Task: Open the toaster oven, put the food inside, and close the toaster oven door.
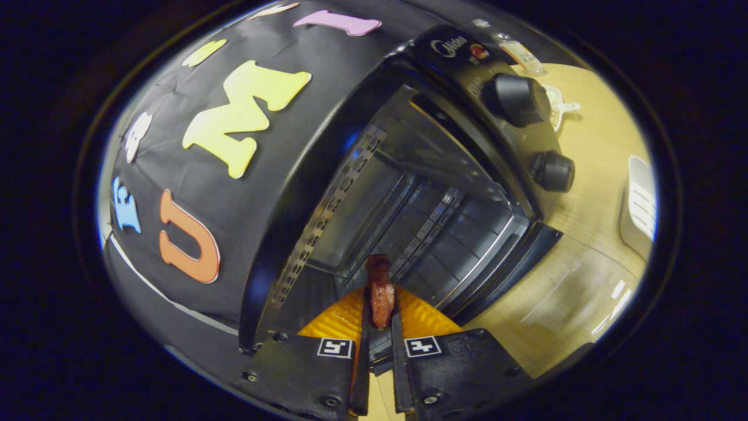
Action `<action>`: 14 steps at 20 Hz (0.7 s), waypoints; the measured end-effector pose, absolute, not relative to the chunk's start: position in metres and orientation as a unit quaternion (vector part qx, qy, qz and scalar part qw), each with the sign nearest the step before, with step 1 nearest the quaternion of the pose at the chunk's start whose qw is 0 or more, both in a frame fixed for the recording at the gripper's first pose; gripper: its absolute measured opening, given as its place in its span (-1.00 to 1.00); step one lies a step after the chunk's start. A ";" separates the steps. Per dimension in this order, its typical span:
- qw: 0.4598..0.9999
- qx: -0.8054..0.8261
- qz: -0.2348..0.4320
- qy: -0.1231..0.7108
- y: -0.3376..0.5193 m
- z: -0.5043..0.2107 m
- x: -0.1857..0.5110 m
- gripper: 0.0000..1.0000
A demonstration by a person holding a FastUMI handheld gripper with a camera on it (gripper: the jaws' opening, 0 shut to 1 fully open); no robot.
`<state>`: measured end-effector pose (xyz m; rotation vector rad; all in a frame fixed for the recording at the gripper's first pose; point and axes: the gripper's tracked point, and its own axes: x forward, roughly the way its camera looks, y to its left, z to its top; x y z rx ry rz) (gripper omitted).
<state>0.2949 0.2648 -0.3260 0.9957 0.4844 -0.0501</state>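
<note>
On the left, the perforated side wall [327, 216] of the open toaster oven [409, 193] is seen close beside the path. Between them, the gripper [381, 310] is clamped narrowly on the food [381, 292], a reddish-brown piece held upright just at the oven mouth. The food is best carried straight inward along the middle of the cavity and released low over the floor. To the right, the lowered door [508, 263] and the knobs [517, 99] should be kept clear; open tabletop [584, 257] lies beyond.

Gripper view tilted, looking close along jaws into open toaster oven [409, 199] cavity.
</note>
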 end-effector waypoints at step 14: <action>0.952 0.146 -0.013 0.267 0.228 -0.332 0.270 0.61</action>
